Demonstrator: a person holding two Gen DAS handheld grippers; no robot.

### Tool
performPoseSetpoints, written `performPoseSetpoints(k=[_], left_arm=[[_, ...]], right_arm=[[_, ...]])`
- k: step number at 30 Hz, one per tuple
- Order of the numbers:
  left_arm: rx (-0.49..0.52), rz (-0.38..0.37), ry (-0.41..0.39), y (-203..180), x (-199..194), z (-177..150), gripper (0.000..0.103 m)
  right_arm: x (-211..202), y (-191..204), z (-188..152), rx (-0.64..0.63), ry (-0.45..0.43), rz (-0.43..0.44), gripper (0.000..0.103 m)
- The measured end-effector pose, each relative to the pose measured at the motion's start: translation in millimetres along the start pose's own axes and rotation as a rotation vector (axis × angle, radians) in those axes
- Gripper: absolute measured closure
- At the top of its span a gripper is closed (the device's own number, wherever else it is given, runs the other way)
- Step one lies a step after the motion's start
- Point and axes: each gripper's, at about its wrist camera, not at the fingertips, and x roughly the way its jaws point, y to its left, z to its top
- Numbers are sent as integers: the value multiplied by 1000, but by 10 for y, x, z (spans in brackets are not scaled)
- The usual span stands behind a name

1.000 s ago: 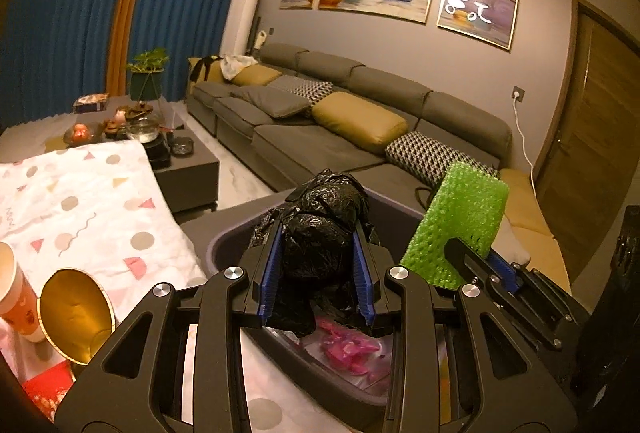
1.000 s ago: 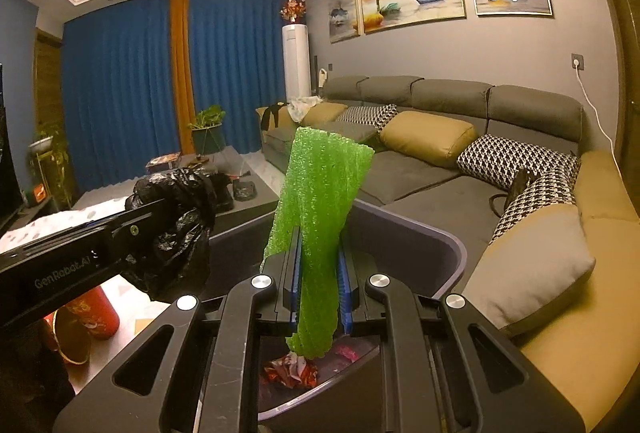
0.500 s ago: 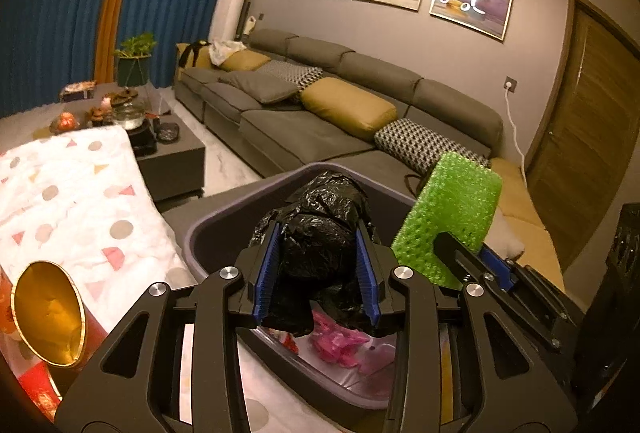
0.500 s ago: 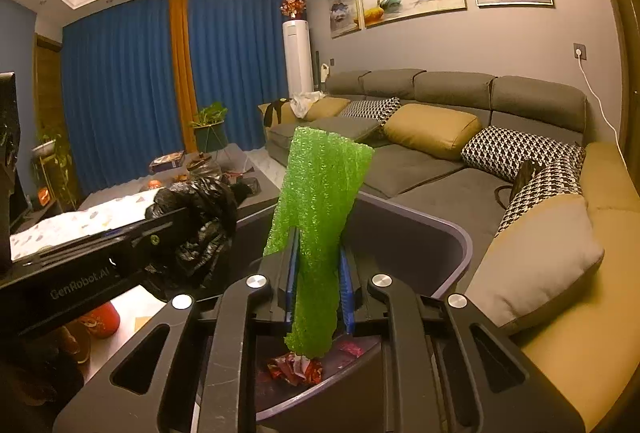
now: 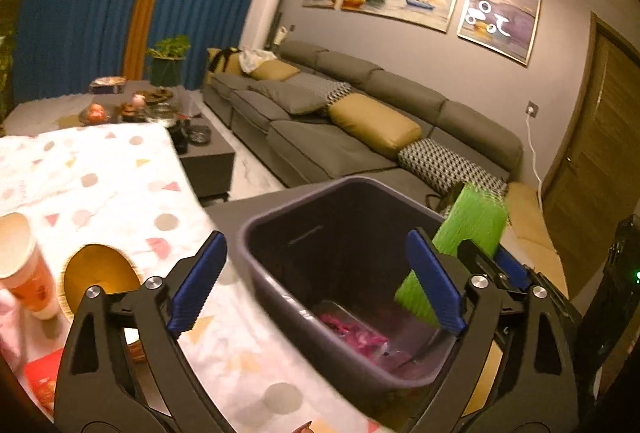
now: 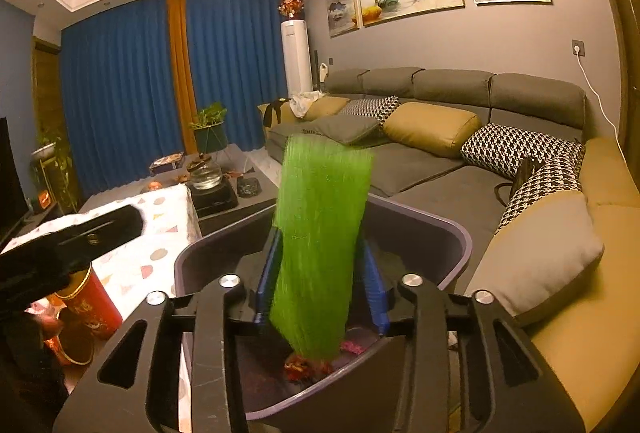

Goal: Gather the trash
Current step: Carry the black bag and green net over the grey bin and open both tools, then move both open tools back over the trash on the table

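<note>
A dark grey trash bin (image 5: 256,233) stands beside the patterned table; it also shows in the right wrist view (image 6: 460,237). My left gripper (image 5: 316,283) is open and empty above the bin's near rim. The black bag is out of sight. Pink wrappers (image 5: 352,333) lie on the bin floor. My right gripper (image 6: 322,285) is open over the bin, and a blurred green bubble-wrap sheet (image 6: 320,241) stands loose between its jaws. The sheet also shows in the left wrist view (image 5: 472,229).
A white tablecloth with coloured shapes (image 5: 100,177) covers the table at left. On it are a paper cup (image 5: 24,261), a gold can (image 5: 98,273) and a red can (image 6: 92,305). A grey sofa with cushions (image 5: 360,121) runs behind the bin.
My left gripper opened and the black bag is gone from between its fingers. My right gripper opened and the green sheet is sliding down, blurred.
</note>
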Motion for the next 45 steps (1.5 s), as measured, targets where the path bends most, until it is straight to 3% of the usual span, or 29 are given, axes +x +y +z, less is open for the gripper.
performPoseSetpoints(k=[11,16,18,26,36,45], left_arm=[[-8,130,-100,195,-691,-53,6],[-5,189,-122,292,-977,-113,6],[-1,220,-129,350,-1114,-161,6],[-24,346,-161,706,-1659,-301,6],[-75,540,-175,1308,-2479,-700,6],[-154,659,-157,1860,-3117,-1033,6]], right_arm=[[-84,92,-16,4,-4,24,47],[-227,164,-21,9,-14,31,37],[-299,196,-40,13,-19,33,29],[-611,465,-119,-17,-36,66,24],[-960,1197,-300,-56,-24,196,23],[-1179,2003,-555,-137,25,341,23]])
